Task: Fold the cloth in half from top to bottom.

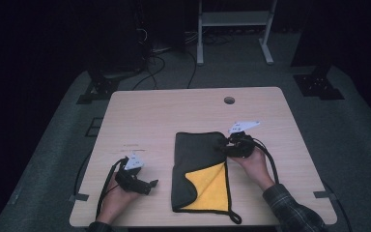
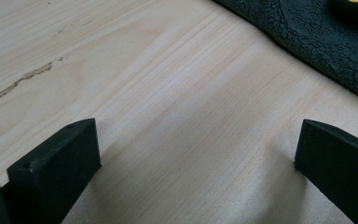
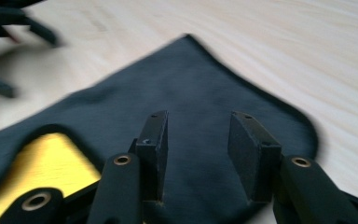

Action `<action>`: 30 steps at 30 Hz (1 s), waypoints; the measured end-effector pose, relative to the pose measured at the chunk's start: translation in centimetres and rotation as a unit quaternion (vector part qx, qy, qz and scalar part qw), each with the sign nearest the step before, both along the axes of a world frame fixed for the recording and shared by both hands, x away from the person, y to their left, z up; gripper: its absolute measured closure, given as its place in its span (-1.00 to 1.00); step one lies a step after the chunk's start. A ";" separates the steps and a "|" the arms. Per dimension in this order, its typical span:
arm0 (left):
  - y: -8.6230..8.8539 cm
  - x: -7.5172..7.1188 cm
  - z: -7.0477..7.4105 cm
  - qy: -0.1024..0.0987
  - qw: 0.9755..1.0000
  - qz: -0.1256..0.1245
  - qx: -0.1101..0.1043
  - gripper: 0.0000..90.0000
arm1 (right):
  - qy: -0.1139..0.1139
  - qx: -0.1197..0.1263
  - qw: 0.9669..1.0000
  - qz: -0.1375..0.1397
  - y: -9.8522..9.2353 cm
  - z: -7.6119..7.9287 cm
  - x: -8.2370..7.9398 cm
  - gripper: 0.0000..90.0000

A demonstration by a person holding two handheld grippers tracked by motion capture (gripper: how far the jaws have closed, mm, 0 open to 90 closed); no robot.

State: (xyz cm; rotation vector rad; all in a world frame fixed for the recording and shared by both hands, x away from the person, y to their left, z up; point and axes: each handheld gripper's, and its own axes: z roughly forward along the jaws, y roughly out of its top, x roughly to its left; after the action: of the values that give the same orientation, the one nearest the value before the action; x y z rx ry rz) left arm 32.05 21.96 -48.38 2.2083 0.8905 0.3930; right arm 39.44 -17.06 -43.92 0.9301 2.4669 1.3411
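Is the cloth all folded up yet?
Partly. The cloth is already folded over once, with a yellow corner showing. Right now the right gripper hangs open over it, gripping nothing, and the left gripper sits open on the table. It may need another fold.

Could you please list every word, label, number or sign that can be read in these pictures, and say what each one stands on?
No text can be read.
Grey three-cornered plate on the right gripper: small dark marks, too small to read.
Grey plate on the left gripper: likewise too small.
Pale wooden table: a faint mark left of the dark grey cloth with a yellow underside, too blurred to read.
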 end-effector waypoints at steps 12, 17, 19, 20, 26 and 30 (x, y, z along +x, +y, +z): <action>0.0 0.0 0.0 0.000 1.000 0.001 -0.001 -1.00 | 0.012 -0.009 0.994 0.106 6.4 -0.6 -3.3 0.23; 0.0 0.0 0.0 0.000 1.000 0.001 -0.002 -1.00 | 0.018 -0.023 0.991 0.127 8.6 -1.5 -3.6 0.23; 0.0 0.0 0.0 0.000 1.000 0.001 -0.001 -1.00 | 0.015 -0.036 0.991 0.130 9.2 -1.9 -3.7 0.24; 0.0 0.0 0.0 0.000 1.000 0.001 -0.001 -1.00 | 0.014 -0.043 0.990 0.132 9.4 -2.1 -3.7 0.24; 0.0 0.0 0.0 0.000 1.000 0.001 -0.001 -1.00 | 0.018 -0.064 0.988 0.141 9.9 -3.1 -3.7 0.37; 0.0 0.0 0.0 0.000 1.000 0.001 -0.001 -1.00 | 0.008 -0.073 0.986 0.148 10.2 -3.4 -3.9 0.51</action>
State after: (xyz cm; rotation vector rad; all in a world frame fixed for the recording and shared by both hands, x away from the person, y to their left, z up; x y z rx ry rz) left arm 32.04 21.95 -48.39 2.2053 0.8930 0.3920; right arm 35.51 -6.89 -47.30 0.5602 2.7555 1.2137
